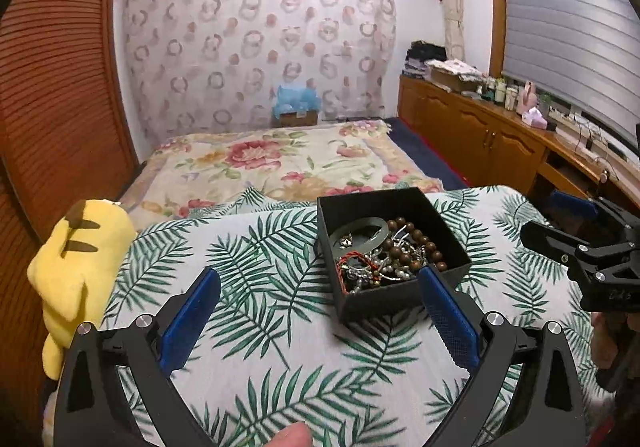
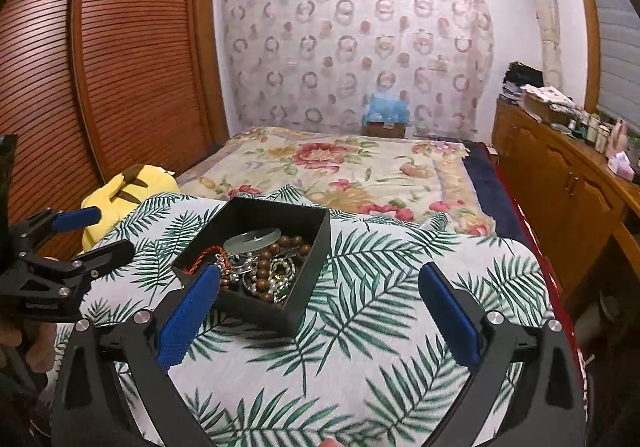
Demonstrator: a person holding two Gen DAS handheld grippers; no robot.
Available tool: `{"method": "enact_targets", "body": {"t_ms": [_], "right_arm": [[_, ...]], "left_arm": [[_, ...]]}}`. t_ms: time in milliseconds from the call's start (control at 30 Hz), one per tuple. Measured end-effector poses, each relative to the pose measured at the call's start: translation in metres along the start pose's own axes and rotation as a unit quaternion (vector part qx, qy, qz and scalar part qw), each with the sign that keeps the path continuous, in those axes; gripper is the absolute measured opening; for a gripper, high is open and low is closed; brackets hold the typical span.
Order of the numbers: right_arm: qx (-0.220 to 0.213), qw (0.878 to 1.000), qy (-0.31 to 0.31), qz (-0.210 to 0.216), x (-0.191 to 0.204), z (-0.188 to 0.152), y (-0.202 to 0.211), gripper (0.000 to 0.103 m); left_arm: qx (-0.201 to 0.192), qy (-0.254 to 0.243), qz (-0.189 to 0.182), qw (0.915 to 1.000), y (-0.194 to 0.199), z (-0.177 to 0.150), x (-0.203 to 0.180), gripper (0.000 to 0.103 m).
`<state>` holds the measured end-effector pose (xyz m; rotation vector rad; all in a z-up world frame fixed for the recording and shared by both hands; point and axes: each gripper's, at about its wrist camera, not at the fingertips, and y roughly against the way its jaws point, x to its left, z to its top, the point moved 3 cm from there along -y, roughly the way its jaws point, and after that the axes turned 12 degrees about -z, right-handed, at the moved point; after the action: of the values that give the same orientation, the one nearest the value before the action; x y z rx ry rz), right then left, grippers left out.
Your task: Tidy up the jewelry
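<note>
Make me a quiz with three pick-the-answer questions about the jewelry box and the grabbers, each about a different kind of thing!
1. Where does the black box sit?
A. on the leaf-print cloth
B. on the wooden cabinet
C. on the floor

2. What colour are the round beads in the box?
A. pink
B. brown
C. yellow

3. How are the two hand-held grippers?
A. both shut on beads
B. one holds the box
C. both open, holding nothing

Answers:
1 A, green leaves show on all sides of the box.
2 B, the bead string looks wood-brown beside the pale green bangle.
3 C, the left hand-held gripper and the right hand-held gripper have their blue pads spread wide with nothing between.
</note>
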<state>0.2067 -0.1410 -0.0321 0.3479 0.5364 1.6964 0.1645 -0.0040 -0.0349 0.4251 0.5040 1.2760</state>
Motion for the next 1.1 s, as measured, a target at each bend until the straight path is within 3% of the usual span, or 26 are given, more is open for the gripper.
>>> {"method": "enact_targets", "body": {"t_ms": [433, 1100], "right_arm": [[-0.060, 0.997, -0.043, -0.019, -0.003, -0.011, 0.073, 0.100], [-0.069, 0.997, -0.045, -0.013, 0.001, -0.012, 0.087, 0.100]], "left_arm": [[-0.035, 0.001, -0.004, 0.9994, 0.050, -0.010, -0.017, 0.095], [-0.051, 0.006, 0.004, 0.9987, 0.063, -0.011, -0.013, 0.095]]}}
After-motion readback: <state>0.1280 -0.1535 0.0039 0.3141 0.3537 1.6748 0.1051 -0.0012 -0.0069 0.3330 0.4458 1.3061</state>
